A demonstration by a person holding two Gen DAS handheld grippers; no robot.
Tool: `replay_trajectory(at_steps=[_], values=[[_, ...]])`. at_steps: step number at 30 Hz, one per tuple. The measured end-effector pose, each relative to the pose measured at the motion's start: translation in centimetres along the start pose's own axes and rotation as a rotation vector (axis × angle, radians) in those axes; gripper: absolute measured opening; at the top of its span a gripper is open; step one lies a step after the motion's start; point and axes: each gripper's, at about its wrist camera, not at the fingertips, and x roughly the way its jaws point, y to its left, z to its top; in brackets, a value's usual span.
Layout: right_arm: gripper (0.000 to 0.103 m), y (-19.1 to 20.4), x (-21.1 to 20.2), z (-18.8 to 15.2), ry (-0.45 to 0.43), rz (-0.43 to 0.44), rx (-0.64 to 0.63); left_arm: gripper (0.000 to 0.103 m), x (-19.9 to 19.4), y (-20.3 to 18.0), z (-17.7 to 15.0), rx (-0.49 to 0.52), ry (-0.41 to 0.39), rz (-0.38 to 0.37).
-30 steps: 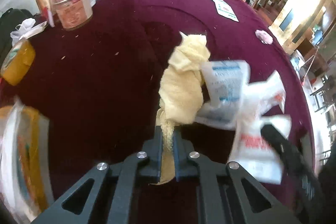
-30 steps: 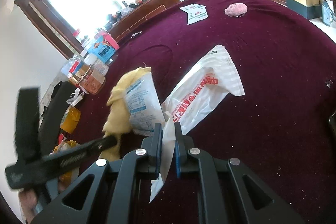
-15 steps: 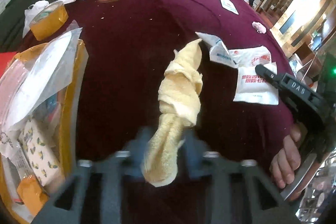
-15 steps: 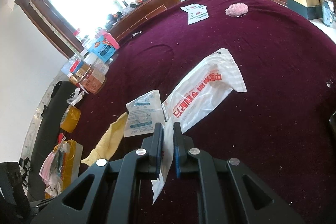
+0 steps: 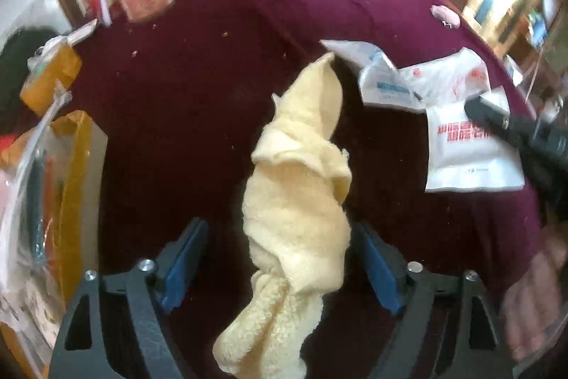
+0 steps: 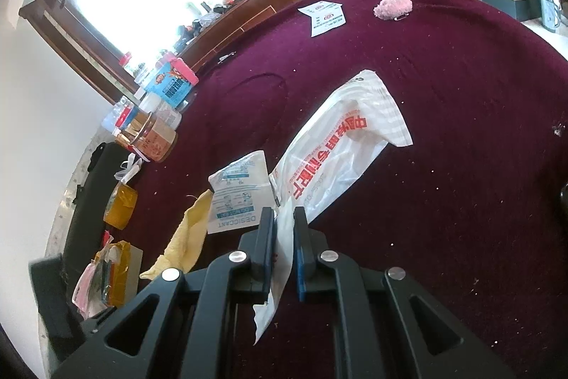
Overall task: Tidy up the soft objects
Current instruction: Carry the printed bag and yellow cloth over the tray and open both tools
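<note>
Between the widely parted jaws of the left gripper [image 5: 280, 263], which have just been opening, the yellow towel [image 5: 301, 201] is lying loose on the maroon table [image 5: 177, 130]. At right, the right gripper [image 6: 284, 251] is pinching the white plastic bag [image 6: 340, 144]; lifting it is likely dragging the desiccant packet [image 6: 238, 194] along. At near left, the yellow bin [image 5: 76, 187] is holding mixed packets.

We are holding the left claw [image 5: 280, 258] pointing steeply down at the table, and its jaws have just been opening wide; the blue pads [image 5: 184, 258] are pressing on nothing. We are keeping the right claw [image 6: 284, 244] tilted downward, its jaws pinching a thin white bag [image 6: 340, 151].
</note>
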Motion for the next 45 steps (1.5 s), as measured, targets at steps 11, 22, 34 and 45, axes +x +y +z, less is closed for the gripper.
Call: replay_trajectory(at_steps=[11, 22, 34, 45], values=[[0.009, 0.2, -0.4, 0.0, -0.011, 0.032, 0.002, 0.043, -1.2, 1.3, -0.4, -0.069, -0.002, -0.050], [0.009, 0.7, -1.4, 0.0, -0.045, 0.149, 0.000, 0.043, -7.7, 2.1, -4.6, -0.179, -0.086, -0.201], [0.009, 4.5, -2.5, -2.2, 0.007, 0.366, -0.128, 0.043, -16.5, 11.1, -11.5, -0.340, -0.216, -0.228], [0.010, 16.0, -3.8, -11.0, 0.220, 0.688, -0.159, 0.043, -17.8, 20.7, -16.8, -0.545, -0.239, -0.143]])
